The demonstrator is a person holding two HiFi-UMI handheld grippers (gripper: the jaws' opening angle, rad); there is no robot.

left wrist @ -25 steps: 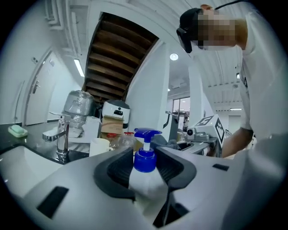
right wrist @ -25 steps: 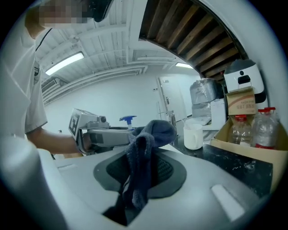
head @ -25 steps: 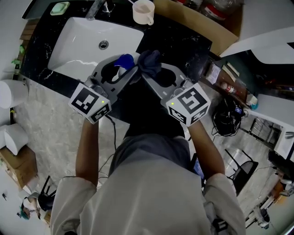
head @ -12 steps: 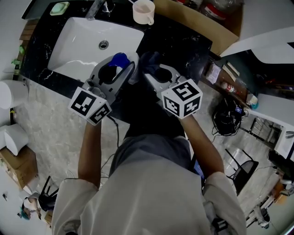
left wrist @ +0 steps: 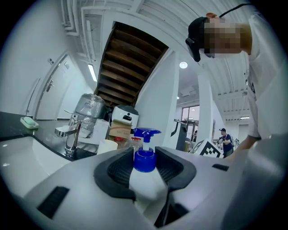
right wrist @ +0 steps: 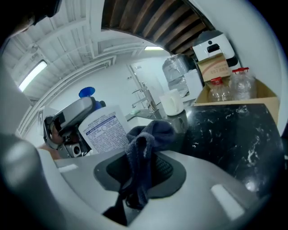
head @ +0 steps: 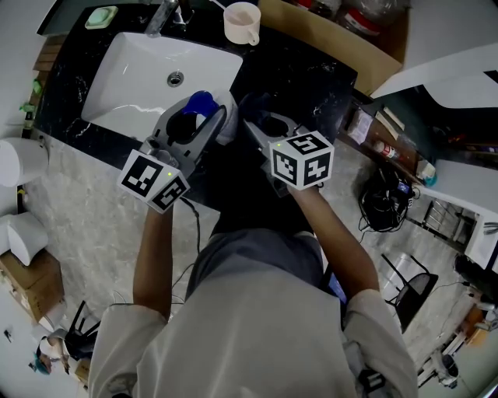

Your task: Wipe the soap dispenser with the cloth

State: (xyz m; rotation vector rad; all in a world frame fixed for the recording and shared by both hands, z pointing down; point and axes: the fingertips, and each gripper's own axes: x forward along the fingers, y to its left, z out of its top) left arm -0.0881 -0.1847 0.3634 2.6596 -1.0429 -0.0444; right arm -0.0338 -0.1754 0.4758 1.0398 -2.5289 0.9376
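My left gripper is shut on the soap dispenser, a white bottle with a blue pump top, held over the near edge of the counter. In the right gripper view the bottle's printed label faces me at the left. My right gripper is shut on a dark blue cloth that bunches up out of the jaws. The cloth sits just right of the bottle, close against its side; I cannot tell if they touch.
A white sink lies in the black marble counter, with a chrome tap behind it. A pale cup stands behind the sink, a green soap dish at the far left, a cardboard box with bottles at the right.
My right gripper has come down and rolled, its marker cube now turned more upward, and the cloth has slid lower along the bottle's side. The left gripper and bottle have barely moved.
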